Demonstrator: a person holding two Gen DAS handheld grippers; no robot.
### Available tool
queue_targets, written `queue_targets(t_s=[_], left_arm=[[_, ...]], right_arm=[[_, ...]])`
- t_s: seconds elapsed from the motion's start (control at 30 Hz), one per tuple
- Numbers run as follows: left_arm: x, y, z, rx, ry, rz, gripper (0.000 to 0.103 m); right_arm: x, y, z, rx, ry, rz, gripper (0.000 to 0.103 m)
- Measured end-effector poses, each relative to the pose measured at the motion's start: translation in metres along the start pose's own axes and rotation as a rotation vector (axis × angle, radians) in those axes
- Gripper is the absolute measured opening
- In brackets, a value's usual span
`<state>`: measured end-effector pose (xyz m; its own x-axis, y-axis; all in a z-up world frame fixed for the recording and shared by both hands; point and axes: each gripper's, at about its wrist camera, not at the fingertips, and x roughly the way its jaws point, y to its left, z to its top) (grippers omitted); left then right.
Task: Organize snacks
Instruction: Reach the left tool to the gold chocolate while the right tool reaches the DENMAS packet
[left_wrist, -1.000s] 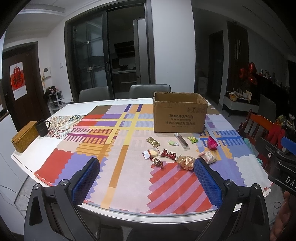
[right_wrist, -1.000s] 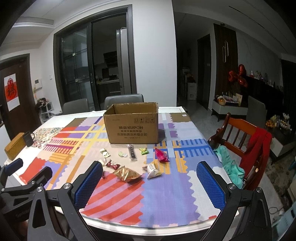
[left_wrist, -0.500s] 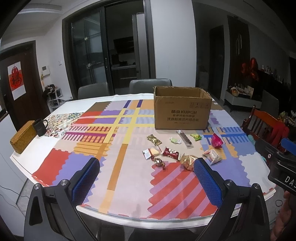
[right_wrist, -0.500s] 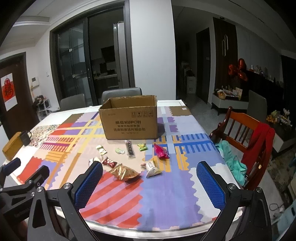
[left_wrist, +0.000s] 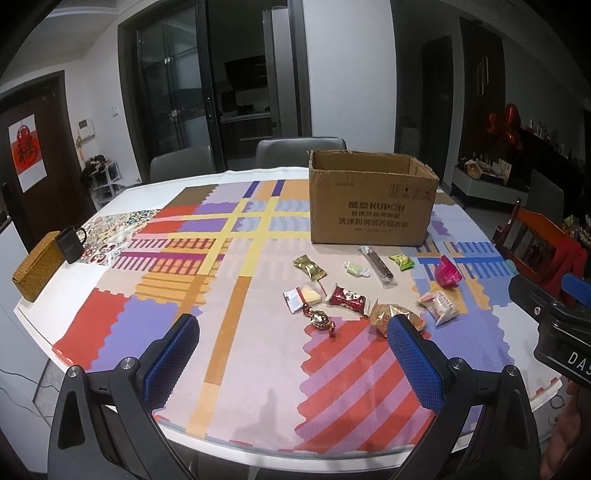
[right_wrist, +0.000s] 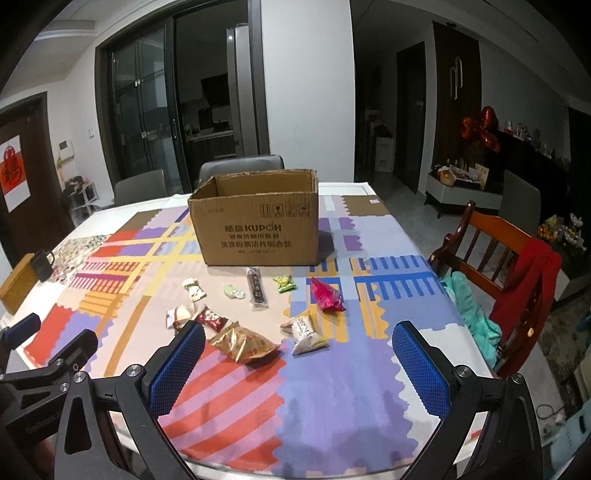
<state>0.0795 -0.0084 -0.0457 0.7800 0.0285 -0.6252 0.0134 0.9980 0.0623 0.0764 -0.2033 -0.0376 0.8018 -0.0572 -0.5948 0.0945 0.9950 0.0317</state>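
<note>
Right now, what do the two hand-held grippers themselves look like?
Each is black, with two angled arms ending in blue pads with a fine mesh-like texture, and silver screws at the joints. The left hand-held gripper and right hand-held gripper look identical. In the left view, the right unit's side shows white lettering "DA".

The right hand-held gripper (right_wrist: 297, 365) hangs over the near edge of the table (right_wrist: 332, 406), its 2 blue-padded fingers (right_wrist: 419, 367) spread wide with nothing between them. Beyond it, wrapped snacks lie scattered on the patterned cloth: a gold packet (right_wrist: 243, 343), a white pouch (right_wrist: 306, 332), a pink packet (right_wrist: 327, 295) and a dark bar (right_wrist: 256, 288). Behind them stands an open cardboard box (right_wrist: 258, 229). The left hand-held gripper (right_wrist: 40, 354) shows at the left edge.
</note>
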Motion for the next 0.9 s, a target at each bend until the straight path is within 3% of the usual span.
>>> queue_targets(t_s=[0.57, 0.9], left_arm=[[0.066, -0.008, 0.014, -0.032, 0.066, 0.004, 0.103], [0.100, -0.016, 0.008, -0.048, 0.120, -0.010, 0.103]], right_arm=[[0.060, 0.001, 0.012, -0.044, 0.040, -0.046, 0.102], [0.101, -0.009, 0.007, -0.052, 0.110, -0.045, 0.101]])
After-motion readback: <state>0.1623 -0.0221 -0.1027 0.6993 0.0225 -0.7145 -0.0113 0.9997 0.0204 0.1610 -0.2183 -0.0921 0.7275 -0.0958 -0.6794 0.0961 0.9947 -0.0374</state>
